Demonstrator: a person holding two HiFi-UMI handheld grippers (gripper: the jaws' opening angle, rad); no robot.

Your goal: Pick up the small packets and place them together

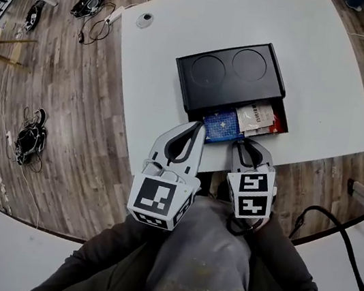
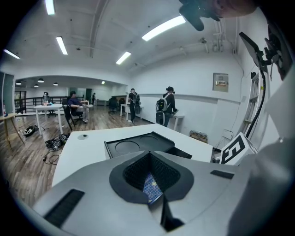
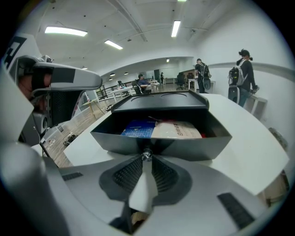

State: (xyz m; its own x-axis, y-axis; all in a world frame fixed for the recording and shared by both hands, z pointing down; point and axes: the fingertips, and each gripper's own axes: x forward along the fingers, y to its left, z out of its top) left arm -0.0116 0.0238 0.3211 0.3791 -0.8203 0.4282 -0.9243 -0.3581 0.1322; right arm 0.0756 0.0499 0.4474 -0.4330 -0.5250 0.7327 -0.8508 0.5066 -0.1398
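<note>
- The white packet [image 1: 256,116] has red writing on it (too small for me to read).
- The blue packet [image 1: 223,124] has tiny light dots all over it.
- A red packet [image 1: 279,126] peeks out just beside the white one.
- All three lie close together in the open drawer [image 3: 115,140]. The drawer sticks out of the black box [image 1: 228,73] on the white desk [image 1: 318,74].
- My left fingers [image 2: 133,173] are pinched together at the tips and carry nothing. The blue packet shows through the gap between them.
- My right fingers [image 3: 125,174] are clenched on what looks like a small shiny knob [image 3: 146,155] on the drawer's front wall.
- My cubes [image 1: 159,200] have black and white squares on them, but no words.
</note>
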